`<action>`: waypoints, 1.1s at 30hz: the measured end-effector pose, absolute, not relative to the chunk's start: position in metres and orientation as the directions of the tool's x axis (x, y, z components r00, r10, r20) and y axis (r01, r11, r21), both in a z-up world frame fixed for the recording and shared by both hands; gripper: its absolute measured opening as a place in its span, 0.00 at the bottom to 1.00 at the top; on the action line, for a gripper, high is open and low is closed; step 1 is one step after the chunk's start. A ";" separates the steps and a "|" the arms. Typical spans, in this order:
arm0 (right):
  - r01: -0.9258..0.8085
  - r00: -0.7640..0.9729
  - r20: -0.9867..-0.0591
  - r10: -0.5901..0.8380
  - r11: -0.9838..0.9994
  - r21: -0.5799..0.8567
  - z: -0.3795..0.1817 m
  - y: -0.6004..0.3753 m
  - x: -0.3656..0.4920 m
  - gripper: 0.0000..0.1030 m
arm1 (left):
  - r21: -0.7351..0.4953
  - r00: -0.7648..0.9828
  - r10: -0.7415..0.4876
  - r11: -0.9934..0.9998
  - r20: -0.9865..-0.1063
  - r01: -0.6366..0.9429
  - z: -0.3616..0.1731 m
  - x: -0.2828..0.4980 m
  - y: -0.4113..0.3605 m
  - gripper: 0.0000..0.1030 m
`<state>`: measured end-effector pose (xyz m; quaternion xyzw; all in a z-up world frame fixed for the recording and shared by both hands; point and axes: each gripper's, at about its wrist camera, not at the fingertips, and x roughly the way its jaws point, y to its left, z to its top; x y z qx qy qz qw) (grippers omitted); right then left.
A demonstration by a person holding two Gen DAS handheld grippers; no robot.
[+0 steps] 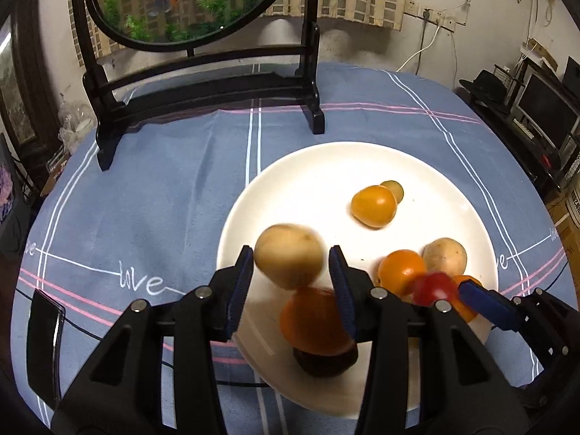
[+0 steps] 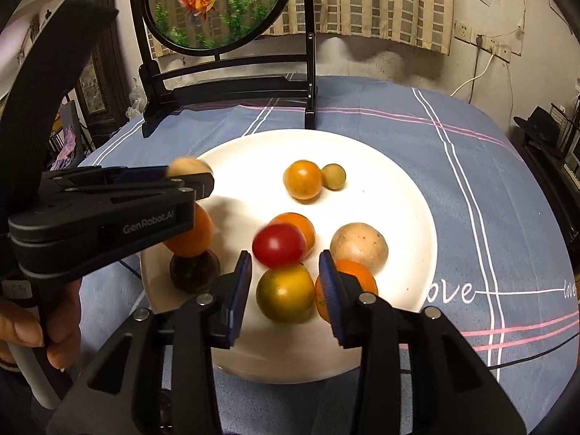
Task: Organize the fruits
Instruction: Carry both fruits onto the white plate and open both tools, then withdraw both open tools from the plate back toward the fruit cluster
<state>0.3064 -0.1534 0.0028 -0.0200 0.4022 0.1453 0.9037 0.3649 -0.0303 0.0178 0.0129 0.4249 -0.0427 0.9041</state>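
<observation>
Left gripper (image 1: 291,250): nearest the left wrist camera, pointing down over the near-left part of the plate; jaws standing moderately apart.
Tan fruit (image 1: 288,255): sitting blurred between the left pads, against or just off one pad, with a clear gap at the other; not being clamped.
Right gripper (image 2: 285,253): hanging over the plate's near middle, jaws standing apart at a narrow-to-medium width.
Red tomato (image 2: 278,245): showing blurred between the right fingertips, with a gap on one side; not being pinched.
Hand (image 2: 36,326): gripping the left gripper's handle.
Plate (image 1: 326,166): white and round, lying on the tablecloth and carrying all the fruit.
Under the left gripper: an orange fruit (image 1: 311,319) touching a dark fruit (image 1: 326,362).
Under the right gripper: a yellow-green tomato (image 2: 285,291), with a second orange fruit (image 2: 357,275) just beside it.
Mid-plate: a speckled tan fruit (image 2: 359,246) lying near the right gripper.
Far side: an orange tomato (image 2: 302,179) touching a small green fruit (image 2: 333,177).
Tablecloth (image 1: 163,199): blue with white and pink stripes, covering the table.
Goldfish screen (image 1: 203,83): standing behind the plate.
</observation>
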 end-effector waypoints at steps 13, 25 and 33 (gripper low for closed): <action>-0.244 0.642 -0.724 0.252 0.963 0.119 0.017 -0.176 0.277 0.43 | 0.025 0.661 -0.065 0.992 -0.747 0.126 0.034 0.322 -0.032 0.53; -0.212 0.644 -0.727 0.238 0.969 0.129 0.010 -0.198 0.202 0.57 | 0.036 0.658 -0.071 0.988 -0.749 0.147 0.032 0.232 -0.023 0.64; -0.193 0.645 -0.726 0.239 0.970 0.147 0.003 -0.209 0.153 0.59 | 0.016 0.655 -0.074 0.991 -0.752 0.131 0.022 0.176 -0.008 0.66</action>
